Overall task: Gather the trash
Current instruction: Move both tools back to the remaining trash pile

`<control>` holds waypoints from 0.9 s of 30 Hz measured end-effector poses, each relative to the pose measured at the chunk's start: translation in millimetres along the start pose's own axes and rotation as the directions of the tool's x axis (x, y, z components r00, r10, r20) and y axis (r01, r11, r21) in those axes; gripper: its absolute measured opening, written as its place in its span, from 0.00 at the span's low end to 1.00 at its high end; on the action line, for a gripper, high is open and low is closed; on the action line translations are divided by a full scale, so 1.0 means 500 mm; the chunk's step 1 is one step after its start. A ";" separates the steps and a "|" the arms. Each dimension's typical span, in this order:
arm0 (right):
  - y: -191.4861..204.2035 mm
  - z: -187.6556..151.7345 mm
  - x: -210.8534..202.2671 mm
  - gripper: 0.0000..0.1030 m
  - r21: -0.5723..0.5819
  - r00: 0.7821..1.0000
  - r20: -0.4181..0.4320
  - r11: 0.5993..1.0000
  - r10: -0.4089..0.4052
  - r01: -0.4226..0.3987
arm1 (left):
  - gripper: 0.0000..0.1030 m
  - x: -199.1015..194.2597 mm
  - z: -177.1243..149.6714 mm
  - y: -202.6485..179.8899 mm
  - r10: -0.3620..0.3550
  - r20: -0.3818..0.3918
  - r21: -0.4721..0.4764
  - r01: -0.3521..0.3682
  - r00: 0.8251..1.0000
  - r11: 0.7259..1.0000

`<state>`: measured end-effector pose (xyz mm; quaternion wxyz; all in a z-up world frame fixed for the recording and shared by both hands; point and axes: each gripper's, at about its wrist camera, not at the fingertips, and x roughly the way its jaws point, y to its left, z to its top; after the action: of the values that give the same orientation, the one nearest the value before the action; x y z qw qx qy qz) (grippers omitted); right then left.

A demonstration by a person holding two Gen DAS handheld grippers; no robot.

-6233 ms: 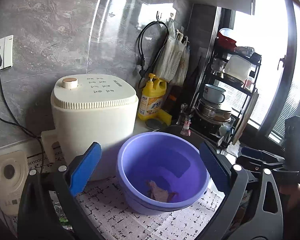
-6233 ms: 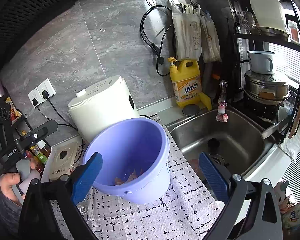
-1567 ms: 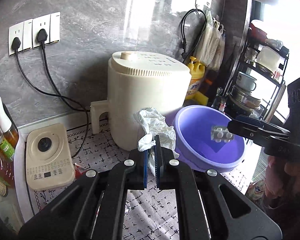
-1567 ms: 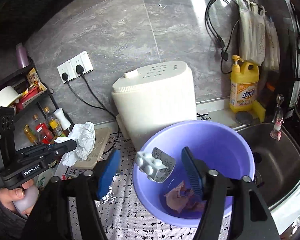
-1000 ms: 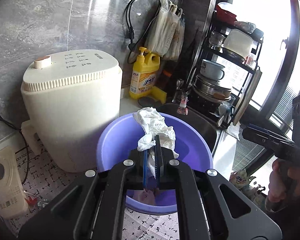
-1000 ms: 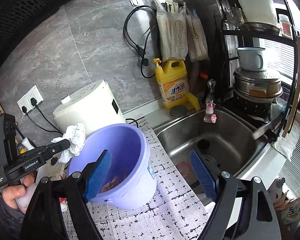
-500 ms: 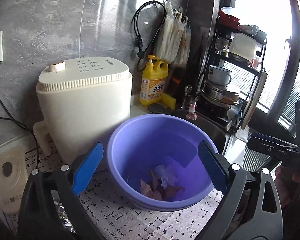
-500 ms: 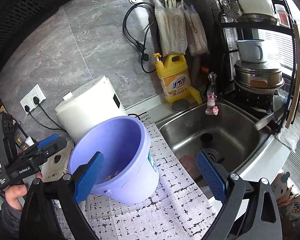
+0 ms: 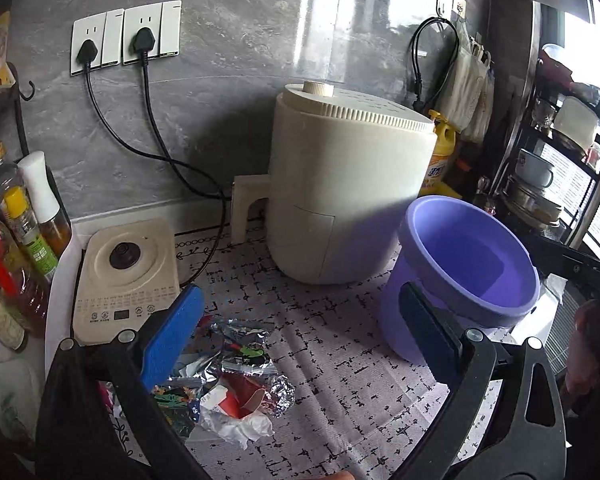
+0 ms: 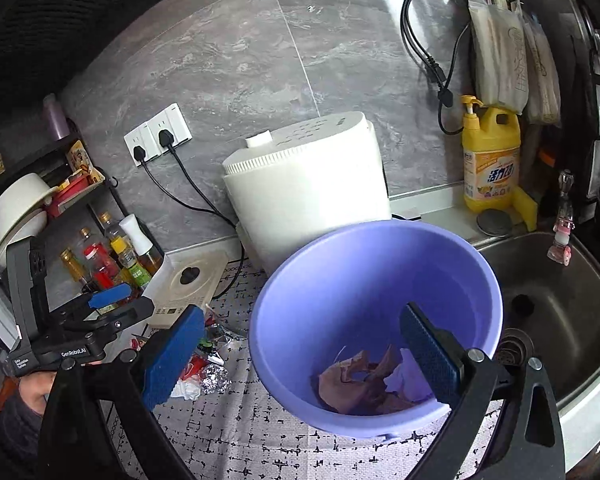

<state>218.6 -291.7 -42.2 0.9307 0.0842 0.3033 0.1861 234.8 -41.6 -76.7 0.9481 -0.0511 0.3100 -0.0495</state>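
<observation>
Two grippers: both spread wide, nothing between the pads.
Left gripper [image 9: 300, 336]: over the patterned mat [image 9: 340, 360], its jaws just opened after letting go; the near-left trash pile [image 9: 224, 376] of foil, wrappers and tissue lies below its left finger.
Right gripper [image 10: 300, 352]: above the purple bucket [image 10: 340, 280], jaws just widened.
Bucket contents: crumpled brown paper [image 10: 356, 380] and tissue at the bottom.
Backdrop: cream appliance [image 9: 348, 184] behind the bucket, sink [image 10: 560, 304] to the right.
</observation>
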 end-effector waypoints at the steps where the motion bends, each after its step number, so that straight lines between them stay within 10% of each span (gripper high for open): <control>1: 0.015 0.003 0.007 0.93 -0.019 1.000 -0.005 1.000 0.017 -0.017 | 0.94 -0.008 -0.004 0.013 0.016 0.005 -0.017 -0.016 1.000 1.000; 11: 0.134 -0.014 0.081 0.83 -0.140 0.974 -0.143 0.971 0.173 -0.193 | 0.94 -0.071 -0.047 0.104 0.148 -0.012 -0.117 -0.149 0.989 0.982; 27: 0.211 -0.109 0.185 0.50 -0.184 0.913 -0.345 0.938 0.217 -0.292 | 0.94 -0.042 -0.141 0.177 0.142 -0.123 -0.200 -0.165 0.982 0.966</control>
<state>224.0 -155.6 -106.8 0.8402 -0.0172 0.4124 0.3518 181.8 43.8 -132.4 0.9202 -0.1237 0.3673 0.0545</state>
